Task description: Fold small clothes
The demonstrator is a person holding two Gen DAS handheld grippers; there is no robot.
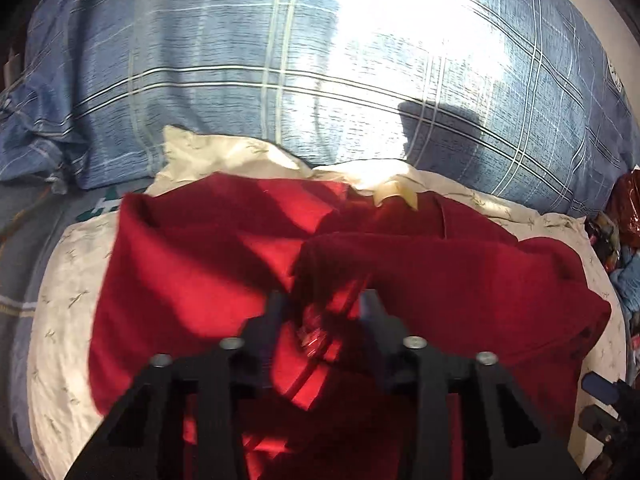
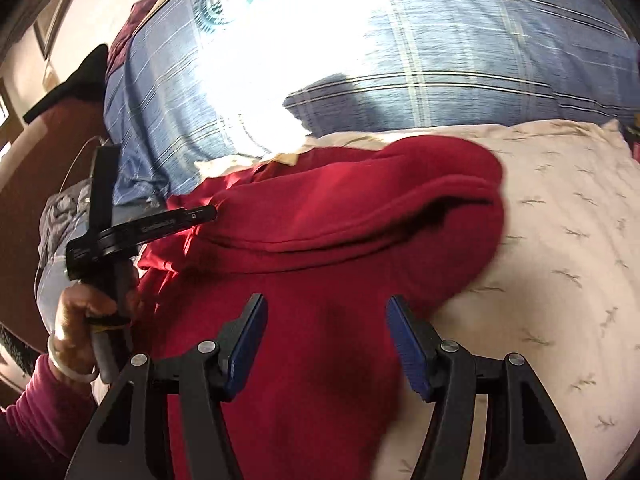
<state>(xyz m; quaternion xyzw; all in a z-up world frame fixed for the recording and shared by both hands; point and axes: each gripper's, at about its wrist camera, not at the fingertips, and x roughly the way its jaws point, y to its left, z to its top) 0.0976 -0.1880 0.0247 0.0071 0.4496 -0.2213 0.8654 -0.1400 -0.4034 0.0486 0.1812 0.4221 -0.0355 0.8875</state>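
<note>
A red garment (image 1: pixel 192 280) lies rumpled on a cream pillow (image 1: pixel 60 320). My left gripper (image 1: pixel 322 304) sits low over its middle with bunched red cloth between the fingers; the tips are partly hidden by the folds. In the right wrist view the same red garment (image 2: pixel 320 264) is folded over on itself on the cream pillow (image 2: pixel 560 240). My right gripper (image 2: pixel 324 308) is open above it, blue pads apart and empty. The left gripper (image 2: pixel 200 214), held in a hand, shows at the left with its tip in the garment's edge.
A blue plaid duvet (image 1: pixel 280 80) fills the back, with bright sun glare across it. Mixed coloured clutter (image 1: pixel 616 232) sits at the right edge. A wall and dark furniture (image 2: pixel 60 92) stand at the left in the right wrist view.
</note>
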